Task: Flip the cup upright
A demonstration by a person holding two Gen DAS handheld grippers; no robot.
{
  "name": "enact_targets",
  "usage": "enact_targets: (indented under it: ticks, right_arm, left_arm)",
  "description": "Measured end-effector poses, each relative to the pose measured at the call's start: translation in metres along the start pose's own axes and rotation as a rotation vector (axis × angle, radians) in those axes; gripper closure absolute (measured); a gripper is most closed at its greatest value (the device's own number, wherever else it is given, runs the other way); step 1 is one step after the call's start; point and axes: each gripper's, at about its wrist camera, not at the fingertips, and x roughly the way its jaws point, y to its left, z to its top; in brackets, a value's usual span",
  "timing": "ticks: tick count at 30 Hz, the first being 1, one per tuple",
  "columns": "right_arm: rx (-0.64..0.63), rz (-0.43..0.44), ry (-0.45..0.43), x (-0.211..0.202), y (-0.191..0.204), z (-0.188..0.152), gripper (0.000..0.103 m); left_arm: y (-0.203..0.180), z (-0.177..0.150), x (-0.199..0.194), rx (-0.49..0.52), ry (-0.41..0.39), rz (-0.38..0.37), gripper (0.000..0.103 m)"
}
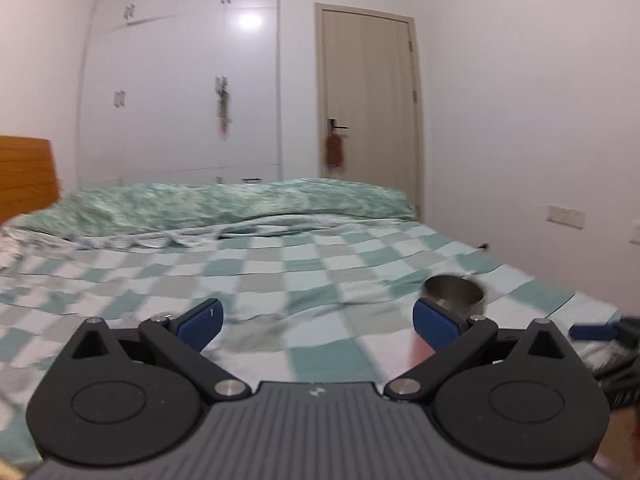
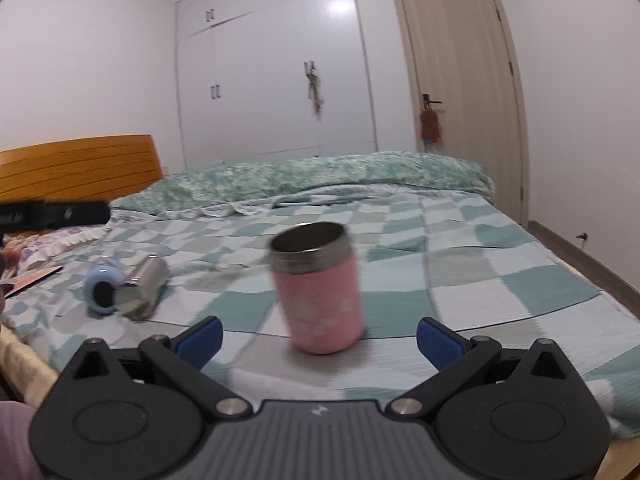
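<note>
The pink cup (image 2: 320, 288) is being seen standing mouth up on the checked bed (image 2: 500, 280), leaning a little toward 11 o'clock and looking blurry. It is sitting between the two blue pads of the right tongs (image 2: 319, 338), a bit ahead of them, and is not being touched. The right tongs are being held wide apart with nothing in them.

In the left view the steel rim of the cup (image 1: 454, 292) is being seen at about 3 o'clock, just behind the right blue pad. The left tongs (image 1: 316, 322) are also being held wide apart and are carrying nothing.

The cup looks as if it is already the right way up, so the job now is judged to be leaving it steady. The bed is soft, so the cup could be tipped over easily. The tongs are best being drawn straight back toward 6 o'clock, slowly, with the pads being kept wide so the pink sides are not being brushed.

A blue lid (image 2: 102, 290) and a shiny steel piece (image 2: 144, 290) are lying at 9 o'clock, well apart from the cup, and are best being left alone
</note>
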Motion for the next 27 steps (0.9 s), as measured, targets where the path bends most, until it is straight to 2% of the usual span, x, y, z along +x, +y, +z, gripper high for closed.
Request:
enact_targets:
  ticks: [5,10,14,20,27]
  right_arm:
    - [-0.057,0.011,-0.024,-0.007,0.038,-0.014,0.000]
    - [-0.107,-0.012,-0.066,-0.016,0.067,-0.033,0.000]
    - [-0.177,-0.046,-0.114,-0.023,0.086,-0.049,0.000]
    - [-0.185,-0.099,-0.182,-0.031,0.093,-0.055,0.000]
    - [-0.151,-0.118,-0.185,-0.027,0.087,-0.055,0.000]
  left_arm:
    - [0.027,-0.032,-0.033,-0.015,-0.003,0.057,0.000]
    - [0.045,-0.065,-0.048,-0.027,-0.004,0.130,0.000]
    - [0.058,-0.086,-0.060,-0.071,-0.050,0.184,0.000]
    - [0.066,-0.097,-0.069,-0.087,-0.108,0.211,0.000]
    - [0.063,-0.104,-0.067,-0.069,-0.112,0.225,0.000]
